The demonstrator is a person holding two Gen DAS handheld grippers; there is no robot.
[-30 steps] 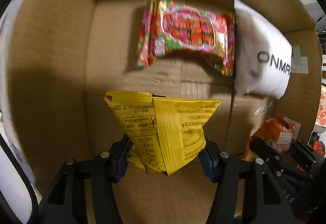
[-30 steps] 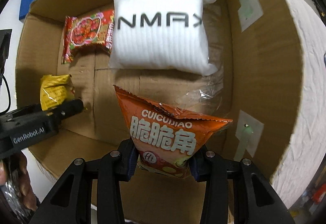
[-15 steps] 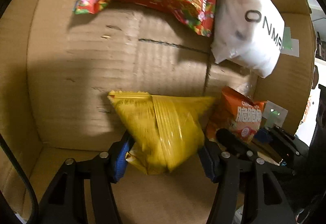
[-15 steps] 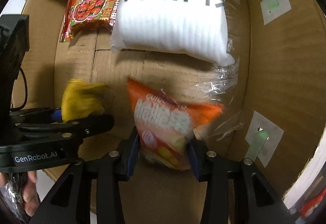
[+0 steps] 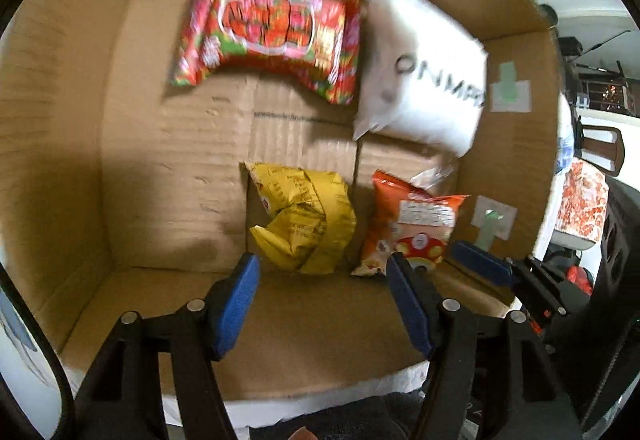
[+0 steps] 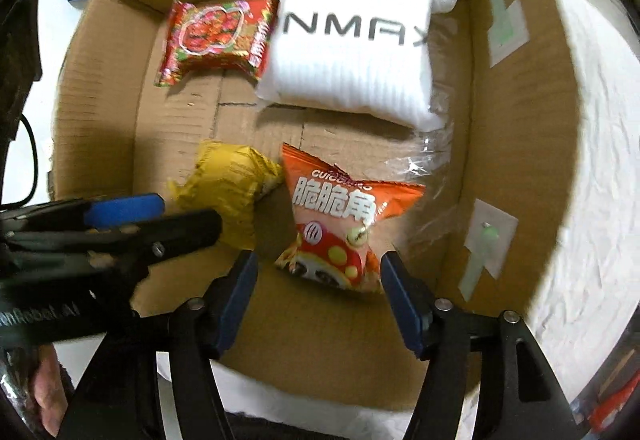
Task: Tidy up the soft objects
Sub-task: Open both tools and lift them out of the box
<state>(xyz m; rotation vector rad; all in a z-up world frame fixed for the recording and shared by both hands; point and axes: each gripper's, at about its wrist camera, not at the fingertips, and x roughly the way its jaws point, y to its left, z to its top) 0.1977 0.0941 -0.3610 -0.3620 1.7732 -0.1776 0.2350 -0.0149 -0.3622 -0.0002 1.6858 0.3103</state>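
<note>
Cardboard box (image 5: pixel 72 127), open top. Left gripper (image 5: pixel 322 272): fingers spread wide, gripping nothing; crumpled yellow snack bag (image 5: pixel 304 220) lies on the box floor just ahead of them. Right gripper (image 6: pixel 316 272): fingers likewise apart, orange snack bag (image 6: pixel 340 224) lying loose between the tips (touching neither, as far as visible). The two bags sit side by side. Far end: red noodle packet (image 5: pixel 272 35) beside white ONMAX pouch (image 6: pixel 352 47). Crumpled clear plastic (image 6: pixel 428 159) near the right wall.
</note>
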